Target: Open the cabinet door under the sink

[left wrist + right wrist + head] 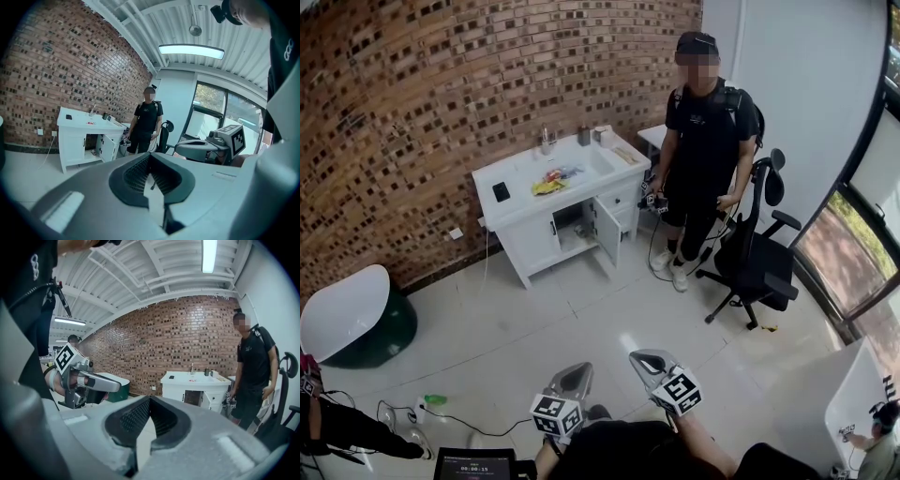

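Observation:
The white sink cabinet (pixel 517 208) stands far off against the brick wall. Its right door (pixel 607 230) is swung open and shows a dark inside; its left door (pixel 534 241) is closed. Both grippers are near me at the bottom of the head view, well short of the cabinet. The left gripper (pixel 575 373) and the right gripper (pixel 645 359) are both shut with nothing held. The left gripper view shows the cabinet (pixel 72 140) beyond the closed jaws of the left gripper (pixel 152 158). In the right gripper view the cabinet (pixel 180 389) lies past the right gripper (pixel 149 401).
A person (pixel 703 159) stands just right of the cabinet, next to a black office chair (pixel 759 253). A white chair on a green base (pixel 352 314) is at the left. Cables and a power strip (pixel 427 412) lie on the floor near me.

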`<state>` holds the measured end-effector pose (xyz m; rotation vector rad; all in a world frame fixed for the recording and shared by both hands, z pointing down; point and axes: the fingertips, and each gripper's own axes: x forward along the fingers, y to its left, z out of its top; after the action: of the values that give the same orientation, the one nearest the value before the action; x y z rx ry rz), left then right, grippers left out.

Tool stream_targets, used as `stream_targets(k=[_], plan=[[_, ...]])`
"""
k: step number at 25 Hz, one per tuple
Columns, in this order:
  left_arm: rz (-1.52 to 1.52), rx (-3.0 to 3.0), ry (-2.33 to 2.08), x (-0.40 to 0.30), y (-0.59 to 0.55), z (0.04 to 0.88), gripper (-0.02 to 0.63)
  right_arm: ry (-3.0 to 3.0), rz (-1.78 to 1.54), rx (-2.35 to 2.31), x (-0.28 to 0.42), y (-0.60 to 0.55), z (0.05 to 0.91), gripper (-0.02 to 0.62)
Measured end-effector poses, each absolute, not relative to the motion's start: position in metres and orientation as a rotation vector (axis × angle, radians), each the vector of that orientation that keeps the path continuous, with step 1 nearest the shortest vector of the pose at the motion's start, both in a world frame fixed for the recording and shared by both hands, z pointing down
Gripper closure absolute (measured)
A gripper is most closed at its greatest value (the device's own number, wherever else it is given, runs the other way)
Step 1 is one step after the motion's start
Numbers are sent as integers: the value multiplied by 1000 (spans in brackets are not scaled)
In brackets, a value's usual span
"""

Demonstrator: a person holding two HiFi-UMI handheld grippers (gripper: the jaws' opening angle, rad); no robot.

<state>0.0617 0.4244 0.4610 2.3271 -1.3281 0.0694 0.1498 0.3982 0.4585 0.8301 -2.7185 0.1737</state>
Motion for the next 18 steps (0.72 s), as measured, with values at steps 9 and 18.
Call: stream_targets(k=[9, 18], plan=[[60, 2331, -1327, 68, 419, 460, 589, -2704, 166, 825, 156, 396, 462, 607], [62, 2322, -1332, 66, 418, 463, 590, -2702, 169, 819, 155, 394, 466, 607]])
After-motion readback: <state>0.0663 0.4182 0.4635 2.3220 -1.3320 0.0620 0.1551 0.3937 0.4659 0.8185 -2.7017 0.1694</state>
